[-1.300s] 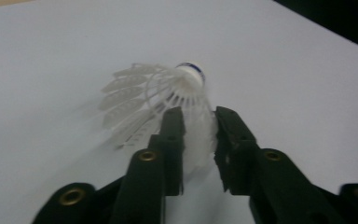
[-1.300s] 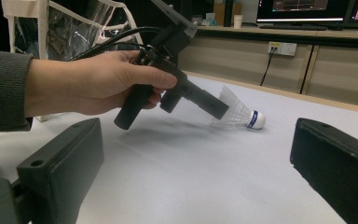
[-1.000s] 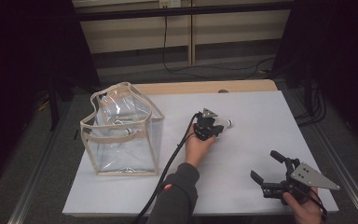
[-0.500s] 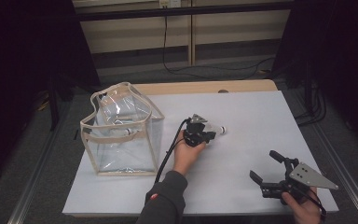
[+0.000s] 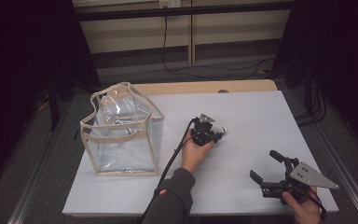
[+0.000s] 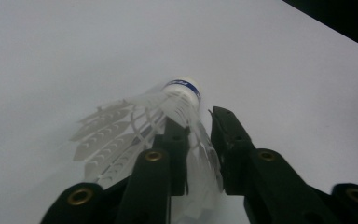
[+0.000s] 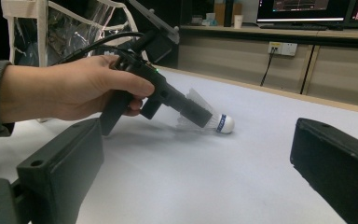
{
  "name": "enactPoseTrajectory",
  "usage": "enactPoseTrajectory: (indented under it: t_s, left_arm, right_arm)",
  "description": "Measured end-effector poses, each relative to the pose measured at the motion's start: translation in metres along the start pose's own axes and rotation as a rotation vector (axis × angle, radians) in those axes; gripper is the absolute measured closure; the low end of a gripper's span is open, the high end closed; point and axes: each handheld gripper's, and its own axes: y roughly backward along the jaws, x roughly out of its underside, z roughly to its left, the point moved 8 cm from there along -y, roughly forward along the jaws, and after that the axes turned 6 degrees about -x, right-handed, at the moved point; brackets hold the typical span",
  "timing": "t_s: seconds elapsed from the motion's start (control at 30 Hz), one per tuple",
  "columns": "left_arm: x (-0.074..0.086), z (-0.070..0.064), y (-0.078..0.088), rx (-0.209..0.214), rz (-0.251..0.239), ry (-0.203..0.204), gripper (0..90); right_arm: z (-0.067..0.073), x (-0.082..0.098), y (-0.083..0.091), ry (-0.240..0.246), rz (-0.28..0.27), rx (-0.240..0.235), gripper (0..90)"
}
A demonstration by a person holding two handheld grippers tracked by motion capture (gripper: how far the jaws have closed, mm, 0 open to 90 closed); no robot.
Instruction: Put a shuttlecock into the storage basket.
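Nearest the person, the right claw (image 5: 268, 173) rests low at the front right corner of the tabletop (image 5: 261, 112), its jaws spread wide with nothing between them; in the right gripper view the two black jaws frame bare white surface. It is well apart from the work.

Farther in, near the middle of the tabletop, the left claw (image 6: 198, 135) is at the shuttlecock (image 6: 168, 107). The shuttlecock lies on its side on the tabletop, its long axis running almost in line with the claw: the feather skirt points back toward the hand, and the white cork with its blue band points away, just past the jaw tips. The jaws stand narrow and have just been opening a little, with part of the feather skirt between them. The left jaw lies against the feathers, but a gap shows beside the right jaw, so I judge the grip loosened rather than firm. In the right gripper view the shuttlecock (image 7: 209, 120) touches the surface cork-first, which suggests it is being set down or re-gripped.

Beyond and to the left stands the clear bag (image 5: 121, 130), upright with its mouth open, well apart from the shuttlecock. The left hand (image 5: 196, 151) is plainly the nearer one to both, so any carry toward the bag would run leftward.
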Motion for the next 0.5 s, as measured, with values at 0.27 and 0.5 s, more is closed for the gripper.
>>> enactPoseTrajectory:
  t_s: [0.27, 0.5]
  left_arm:
    - [-0.003, 0.003, 0.015, 0.011, 0.037, 0.014, 88.6]
    - [-0.011, 0.000, 0.036, 0.046, 0.037, 0.017, 88.7]
  right_arm:
    - [0.000, 0.000, 0.001, 0.001, -0.001, 0.000, 2.4]
    - [0.001, -0.001, 0.000, 0.006, -0.001, -0.002, 2.4]
